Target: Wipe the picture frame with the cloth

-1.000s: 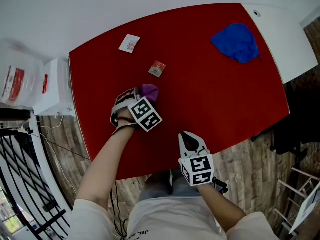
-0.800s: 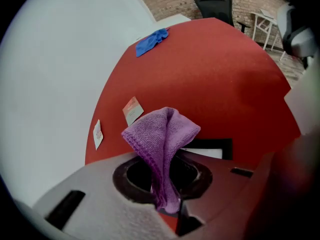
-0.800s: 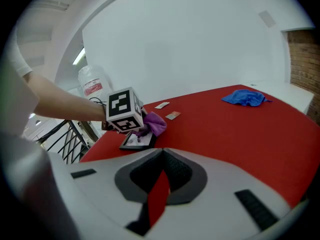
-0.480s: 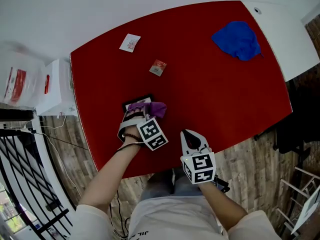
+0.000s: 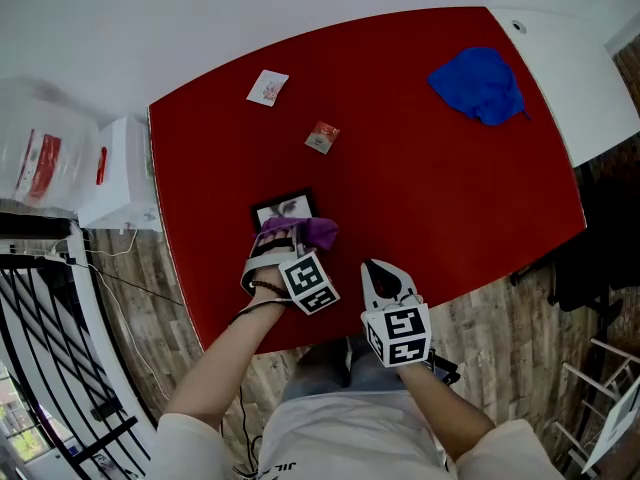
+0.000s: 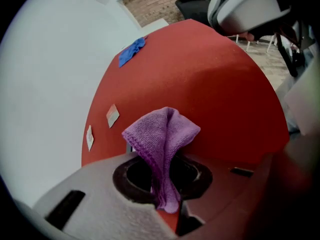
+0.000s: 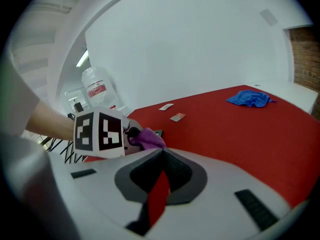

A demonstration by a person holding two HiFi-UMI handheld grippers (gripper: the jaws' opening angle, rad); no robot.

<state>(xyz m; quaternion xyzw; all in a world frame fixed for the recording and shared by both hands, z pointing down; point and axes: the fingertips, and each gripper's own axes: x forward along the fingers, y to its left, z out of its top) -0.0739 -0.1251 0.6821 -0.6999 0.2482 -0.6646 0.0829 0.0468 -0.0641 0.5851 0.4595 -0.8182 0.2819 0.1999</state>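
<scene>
frame [image 5: 284, 208] by cloth [image 5: 314, 231] gripped in left tool [image 5: 296, 242], right tool [image 5: 379, 274] closed (blue rag [image 5: 480, 83] apart)

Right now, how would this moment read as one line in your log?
left tongs: shut on purple cloth | cloth: at picture frame near edge | right tongs: shut, empty, above red table

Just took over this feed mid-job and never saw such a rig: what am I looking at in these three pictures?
No robot: a person holds a two-jaw gripper in each hand. The head view looks down from the person's head; the other two cameras ride on the grippers, looking along their jaws. On the red table lie a picture frame, a blue cloth and two small cards. The left gripper is shut on a purple cloth at the frame's near edge. The right gripper is shut and empty.
</scene>
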